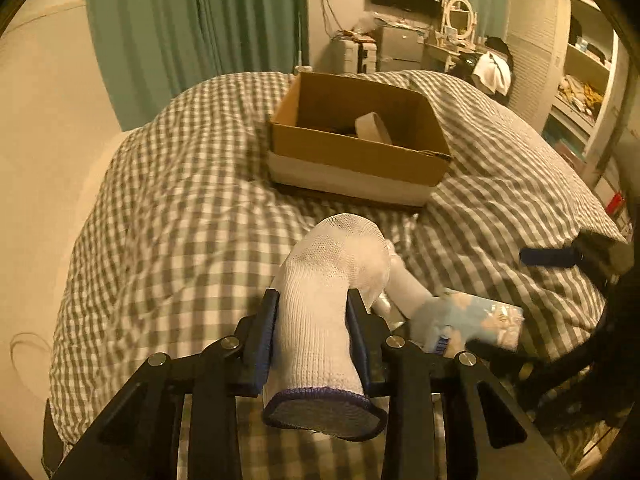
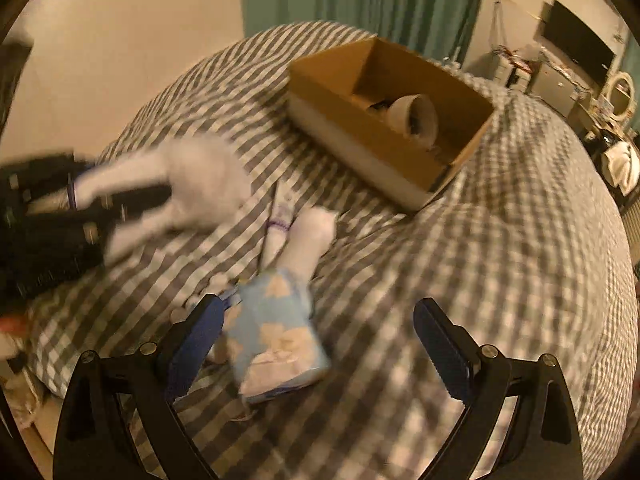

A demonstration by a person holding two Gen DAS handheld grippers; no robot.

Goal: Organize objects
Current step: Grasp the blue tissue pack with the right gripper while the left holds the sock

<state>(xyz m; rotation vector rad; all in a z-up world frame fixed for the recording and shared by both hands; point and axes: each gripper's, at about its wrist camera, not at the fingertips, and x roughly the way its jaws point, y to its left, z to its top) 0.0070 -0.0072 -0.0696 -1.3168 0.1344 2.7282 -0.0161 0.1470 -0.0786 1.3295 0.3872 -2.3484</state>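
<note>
Our left gripper (image 1: 312, 320) pinched a white knit glove (image 1: 320, 304) by its wrist, the pads pressed against the ribbed cuff on either side. The purple-edged opening sagged toward the camera and the fingers drooped forward over the tips. Gripping at the cuff seemed sensible to us, since it gathers the loose fabric into one bundle for carrying.

Our right gripper (image 2: 320, 344) was spread wide and held nothing. Its left finger (image 2: 200, 336) stood just beside a pale blue packet with cream blotches (image 2: 276, 340), which lay between the jaws and closer to the left one. We judged this a line-up for the next pick.

Just beyond the packet lay a second white glove (image 2: 308, 236), with a small purple-banded item beside it that was too blurred for us to name. All of them rested on the grey-and-white checked duvet (image 2: 500, 260).

Farther ahead of both grippers sat an open cardboard box (image 1: 352, 152), with a pale roll (image 2: 414, 118) already inside. We took it as the collection point, still well apart from the held glove.

The packet showed a small dark patch like a barcode in the left view, but we could read no writing or brand anywhere.
</note>
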